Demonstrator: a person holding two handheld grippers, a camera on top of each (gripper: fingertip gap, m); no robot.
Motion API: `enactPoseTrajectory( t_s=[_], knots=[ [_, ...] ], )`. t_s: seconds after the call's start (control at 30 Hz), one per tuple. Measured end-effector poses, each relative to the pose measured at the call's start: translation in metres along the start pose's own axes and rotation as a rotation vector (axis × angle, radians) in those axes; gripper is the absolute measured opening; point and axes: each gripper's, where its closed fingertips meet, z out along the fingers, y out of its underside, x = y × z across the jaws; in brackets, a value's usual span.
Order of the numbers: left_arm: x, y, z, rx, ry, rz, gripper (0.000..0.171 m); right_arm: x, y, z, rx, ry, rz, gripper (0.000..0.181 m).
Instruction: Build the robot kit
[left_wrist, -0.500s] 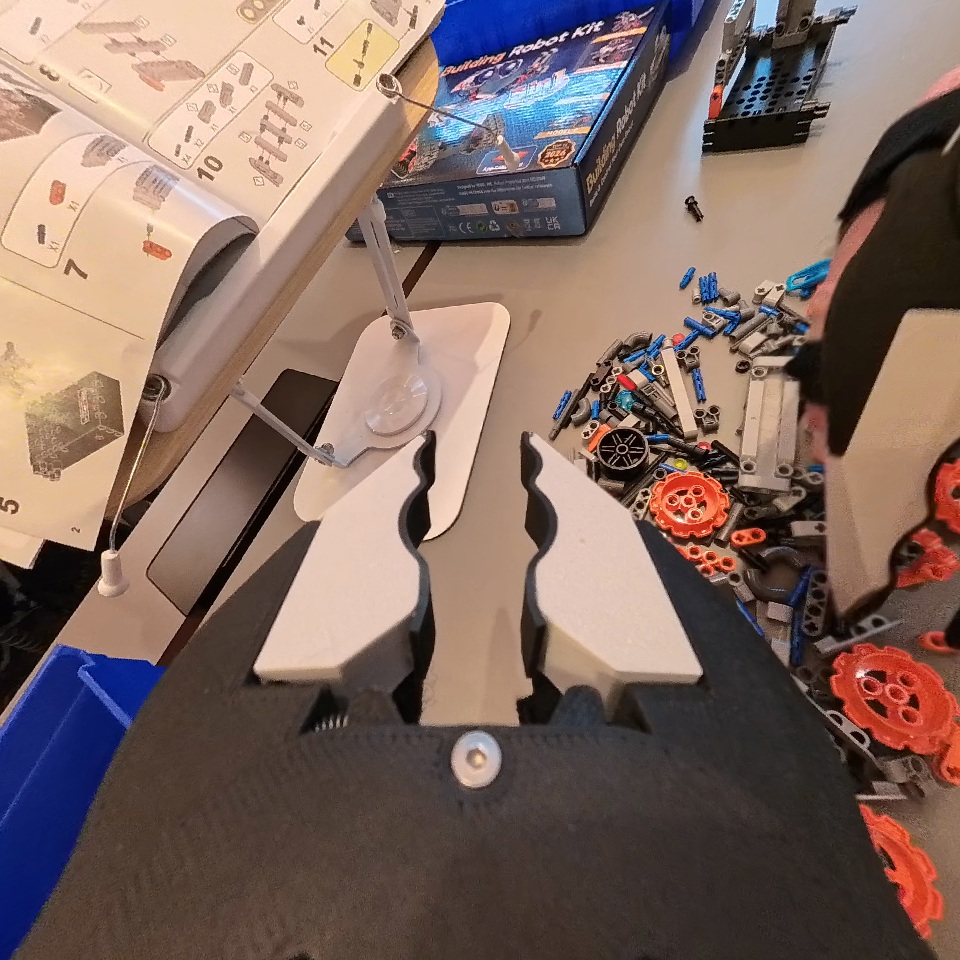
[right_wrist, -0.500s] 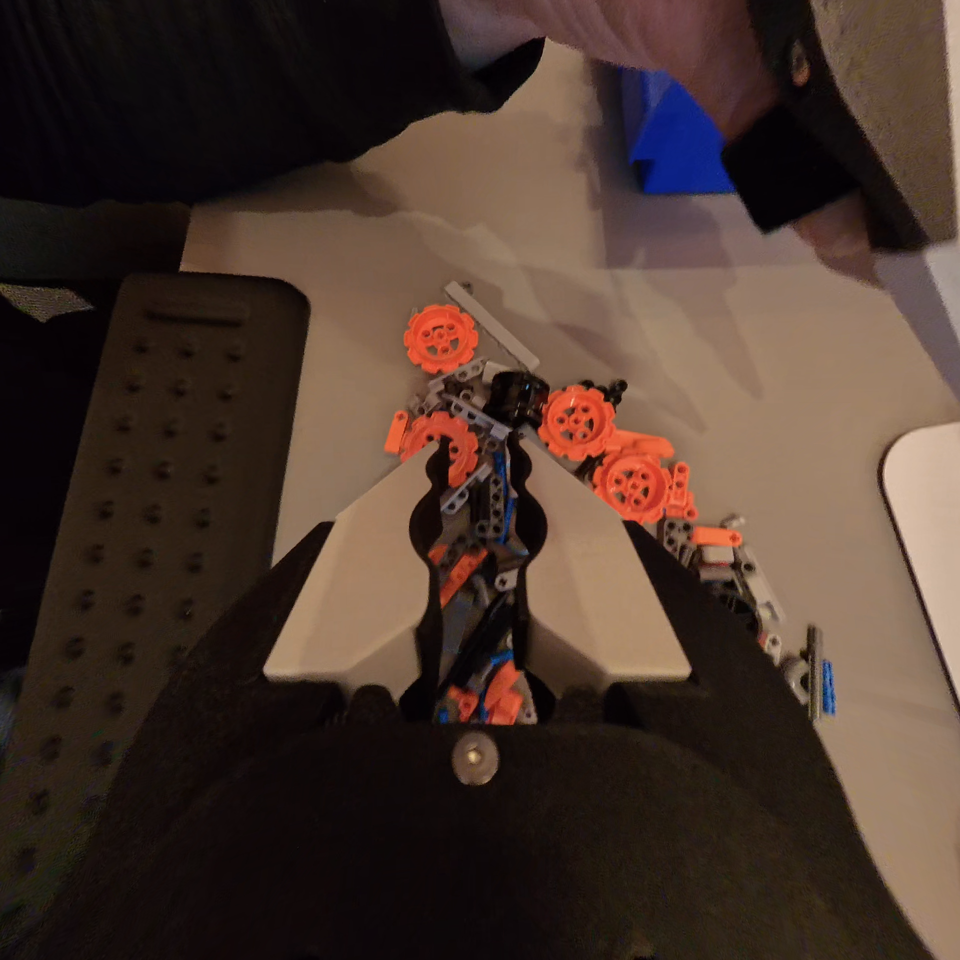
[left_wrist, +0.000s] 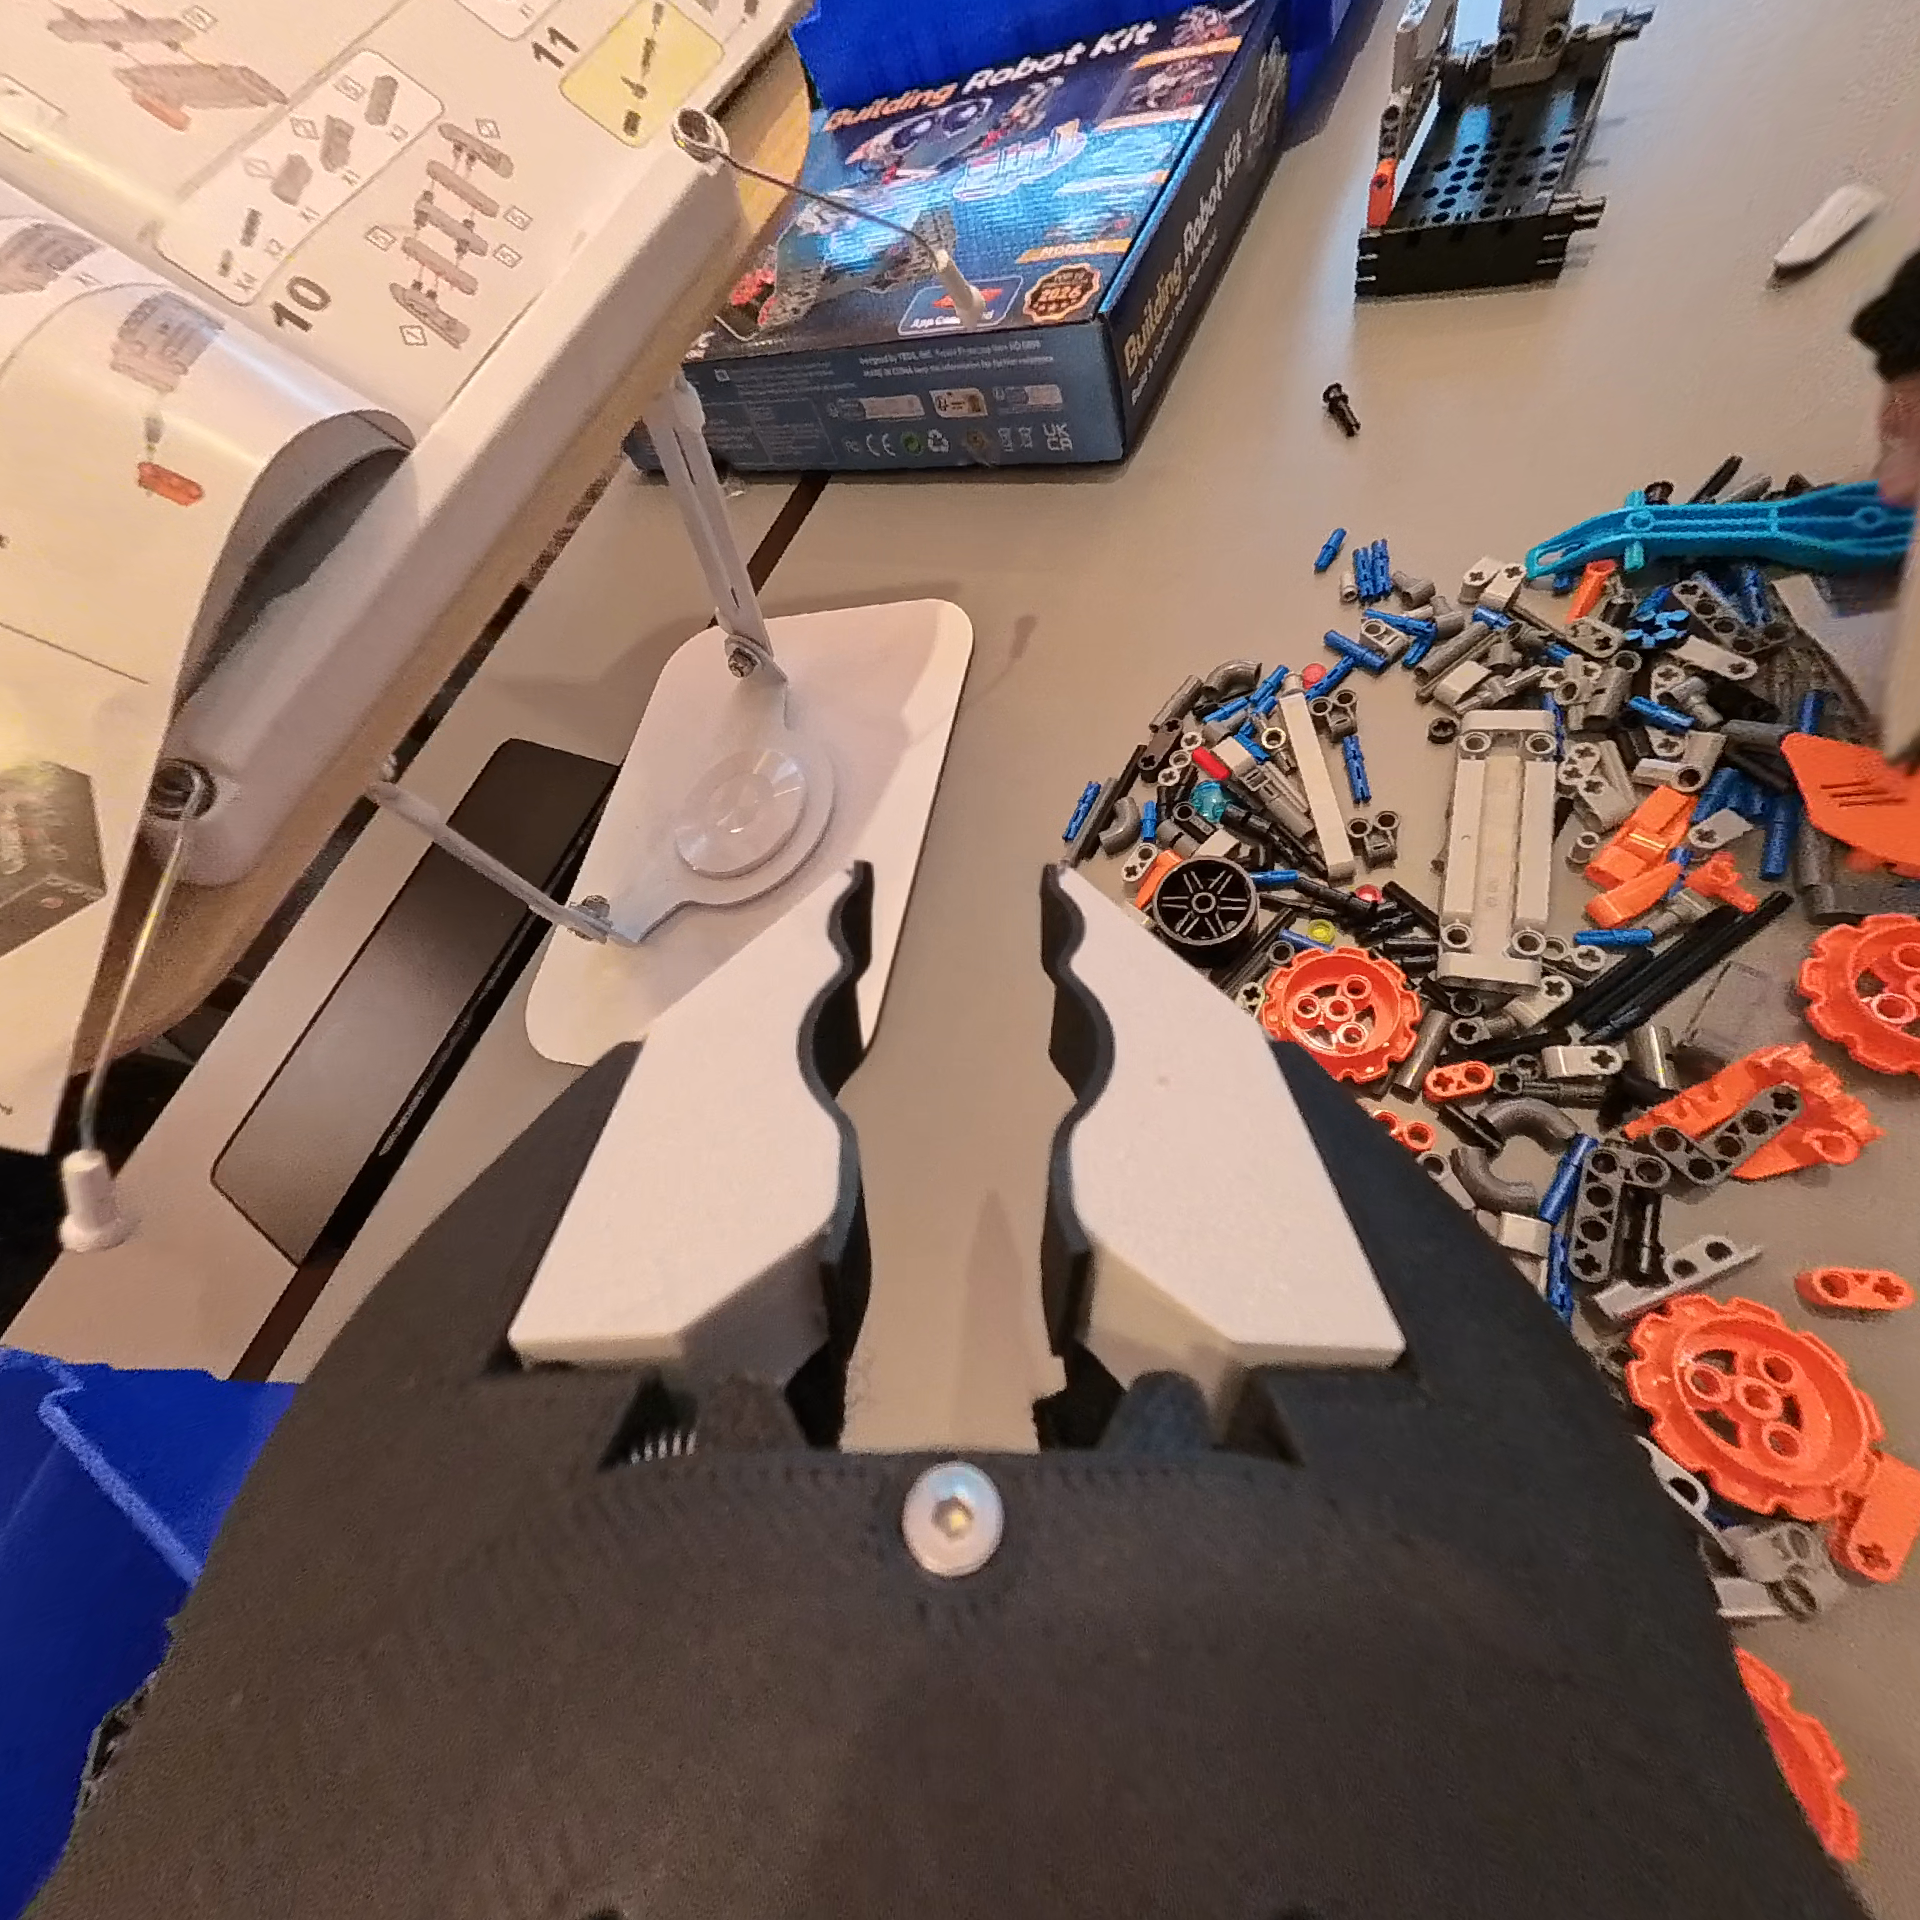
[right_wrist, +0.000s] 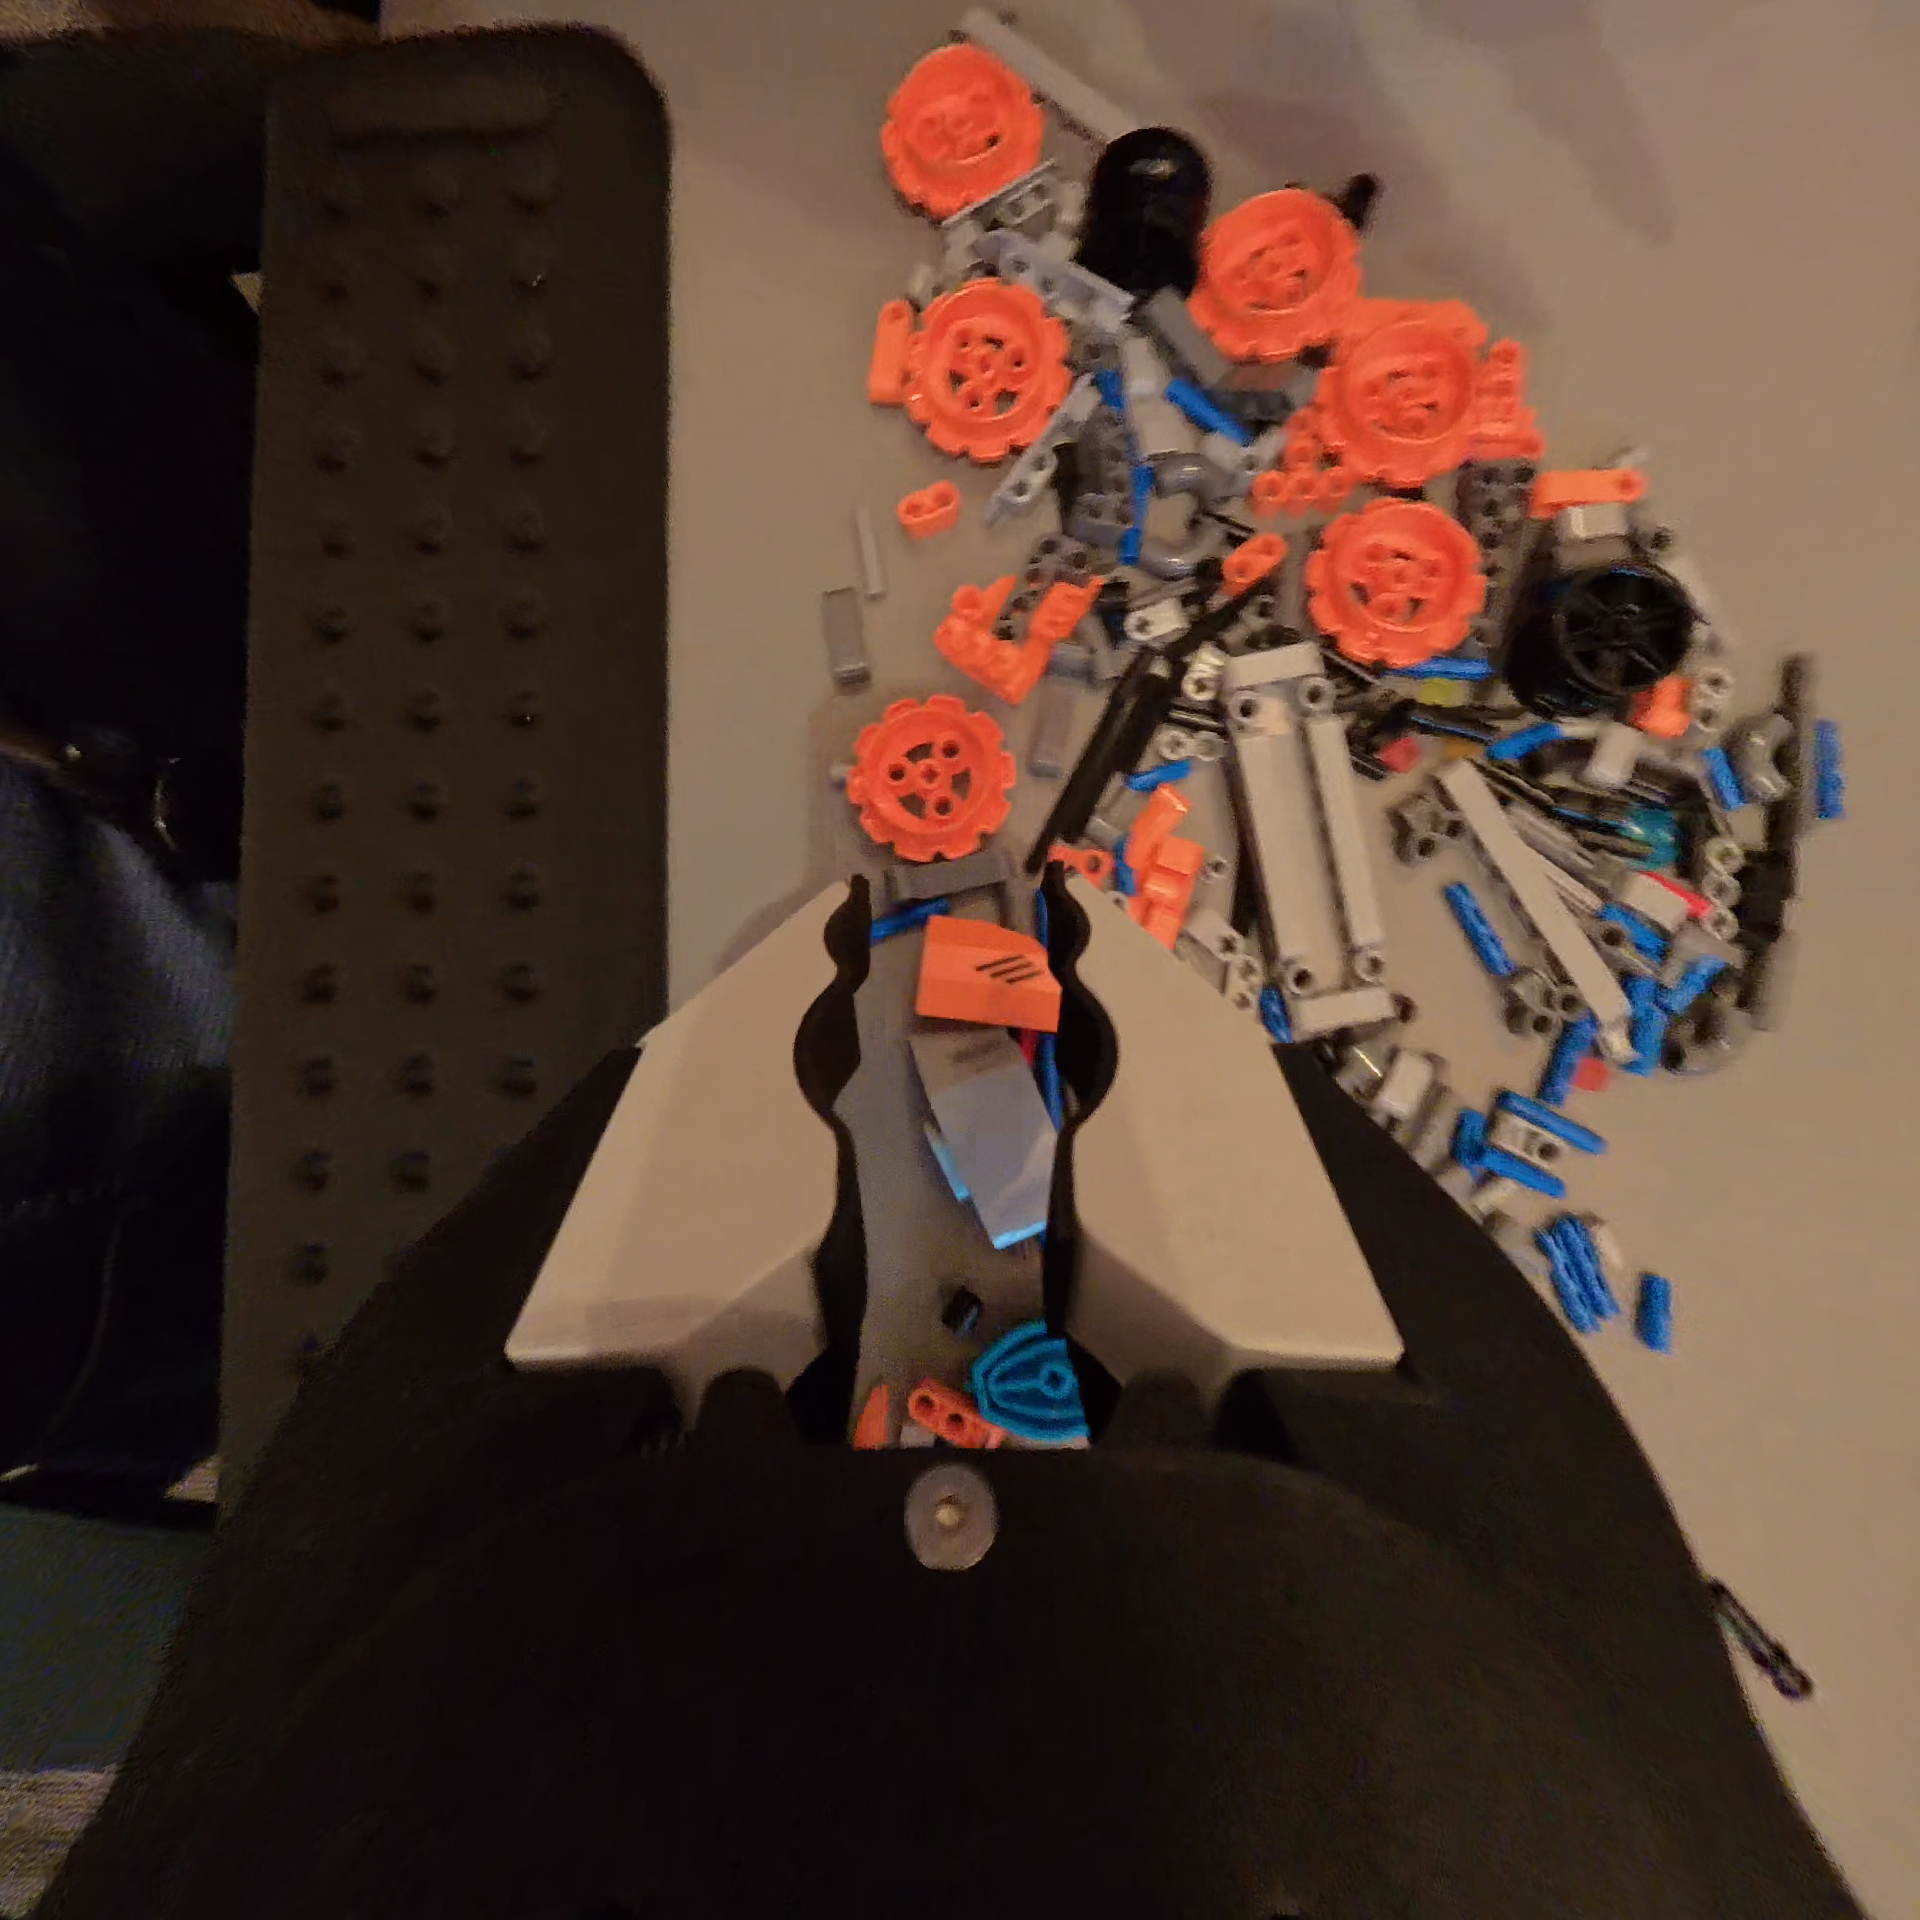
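the grey table (left_wrist: 1195, 540) carries everything. ahead and to the left of the left gripper (left_wrist: 951, 894) a tilted stand holds an instruction booklet (left_wrist: 260, 312), its white base plate (left_wrist: 894, 707) just beyond the left finger. farther ahead lies a blue kit box (left_wrist: 987, 312), with a black frame assembly (left_wrist: 1475, 166) past it to the right. the loose building parts (left_wrist: 1558, 883) spread to that gripper's right. its jaws stand apart over bare table, holding nothing.

the right gripper (right_wrist: 951, 899) hangs low above the same pile (right_wrist: 1299, 623), jaws spread, pinching nothing. between its fingers shows an orange panel piece (right_wrist: 987, 982), an orange gear wheel (right_wrist: 930, 779) just past the tips, and a dark studded mat (right_wrist: 436, 623) to its left.
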Motion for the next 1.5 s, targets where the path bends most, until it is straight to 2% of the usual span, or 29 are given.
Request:
enactPoseTrajectory(
  t_s=[0.13,0.3,0.53,0.73,0.87,1.0,1.5],
  knots=[
    [0.002,0.003,0.004,-0.013,0.004,0.006,0.029,-0.006,0.011,0.025,-0.063,0.053,-0.032,0.023],
    [0.003,0.005,0.005,-0.019,0.009,0.004,0.029,-0.009,0.015,0.031,-0.040,0.039,-0.012,0.004],
    [0.002,0.005,0.004,-0.017,0.006,0.005,0.029,-0.014,0.014,0.021,0.000,0.003,-0.006,0.004],
    [0.004,0.006,0.006,-0.024,0.012,0.008,0.029,-0.019,0.004,0.009,0.124,-0.018,0.045,0.004],
    [0.005,0.007,0.007,-0.028,0.015,0.012,0.029,-0.015,0.006,0.016,0.095,0.006,0.051,0.010],
    [0.004,0.007,0.007,-0.029,0.014,0.010,0.029,-0.013,-0.001,0.018,0.094,0.005,0.025,0.008],
    [0.006,0.013,0.011,-0.047,0.024,0.008,0.030,-0.007,0.004,0.011,0.150,0.022,0.071,0.012]
  ],
)
